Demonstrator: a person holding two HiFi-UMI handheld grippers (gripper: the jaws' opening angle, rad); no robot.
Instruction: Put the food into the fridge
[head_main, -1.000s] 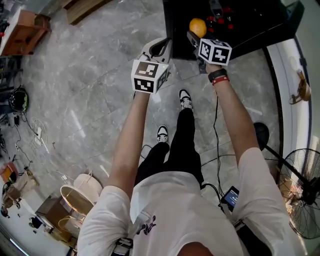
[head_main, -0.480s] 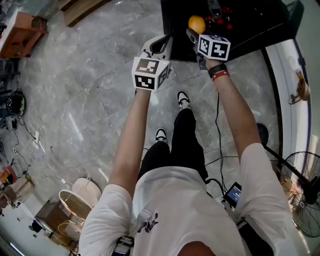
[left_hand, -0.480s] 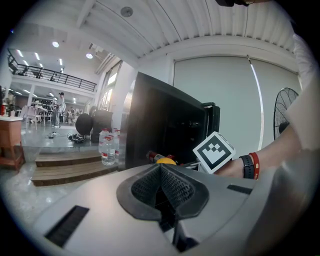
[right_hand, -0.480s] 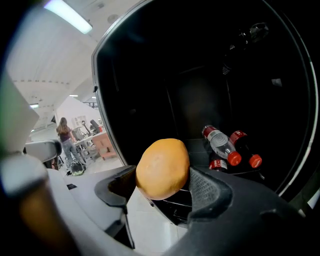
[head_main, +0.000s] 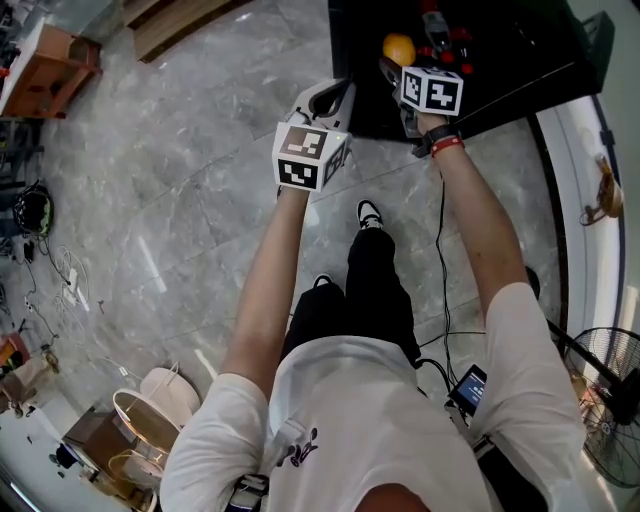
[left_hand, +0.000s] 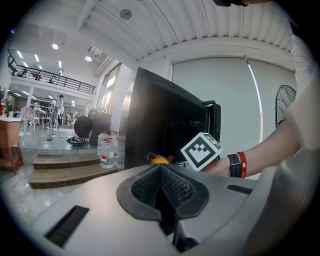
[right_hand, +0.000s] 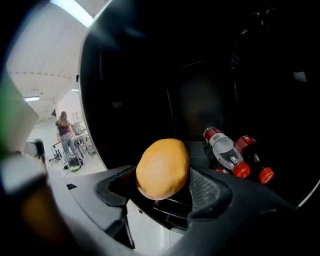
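Observation:
My right gripper (right_hand: 159, 186) is shut on an orange fruit (right_hand: 162, 168), which sits between its two pads. It holds the fruit (head_main: 398, 48) at the open front of the black fridge (head_main: 520, 50), over a dark shelf. In the head view the right gripper (head_main: 392, 72) is at the top, just inside the fridge's edge. Two bottles with red caps (right_hand: 231, 155) lie on the shelf behind the fruit. My left gripper (left_hand: 161, 186) is shut with nothing in it. It hangs left of the fridge, over the grey floor, as the head view shows (head_main: 325, 100).
The fridge's dark side wall (left_hand: 160, 120) rises right ahead of the left gripper. Water bottles (left_hand: 106, 149) stand on wooden steps (left_hand: 60, 170) to its left. A standing fan (head_main: 600, 390) and cables lie on the marble floor (head_main: 180, 200) at the right.
Both grippers have moved a little toward the fridge. The orange fruit has stayed in the right gripper. The person has taken a step forward.

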